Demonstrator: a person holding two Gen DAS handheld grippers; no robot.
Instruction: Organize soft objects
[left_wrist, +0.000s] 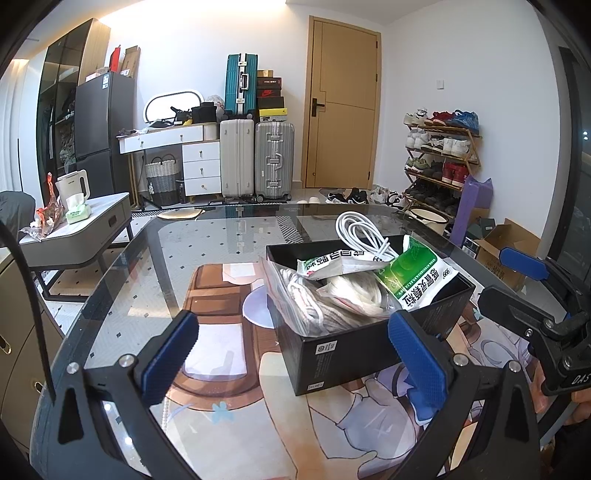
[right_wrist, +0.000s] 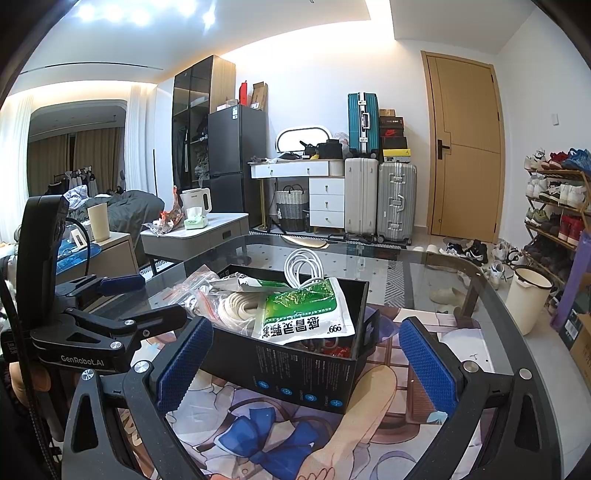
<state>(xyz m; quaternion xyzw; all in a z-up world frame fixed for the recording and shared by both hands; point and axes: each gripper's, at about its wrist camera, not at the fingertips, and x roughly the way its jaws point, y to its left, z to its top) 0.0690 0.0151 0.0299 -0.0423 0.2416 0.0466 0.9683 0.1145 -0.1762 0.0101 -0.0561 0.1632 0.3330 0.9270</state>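
Observation:
A black box (left_wrist: 354, 350) (right_wrist: 295, 373) stands on the glass table, on a printed mat. It holds a green and white pouch (left_wrist: 413, 277) (right_wrist: 303, 314), a second pouch (left_wrist: 332, 264), a coiled white cable (left_wrist: 362, 232) (right_wrist: 304, 267), and clear bags of pale cord (left_wrist: 325, 299) (right_wrist: 229, 306). My left gripper (left_wrist: 295, 354) is open and empty just in front of the box. My right gripper (right_wrist: 306, 358) is open and empty, its jaws either side of the box's near corner. Each gripper shows in the other view: the right one (left_wrist: 532, 291), the left one (right_wrist: 122, 299).
The glass table (left_wrist: 155, 258) (right_wrist: 443, 280) has a dark curved rim. Beyond it stand a grey side table (left_wrist: 85, 236) with a kettle and tissues, suitcases (left_wrist: 258, 162), a door, a shoe rack (left_wrist: 439, 162) and a white bucket (right_wrist: 526, 295).

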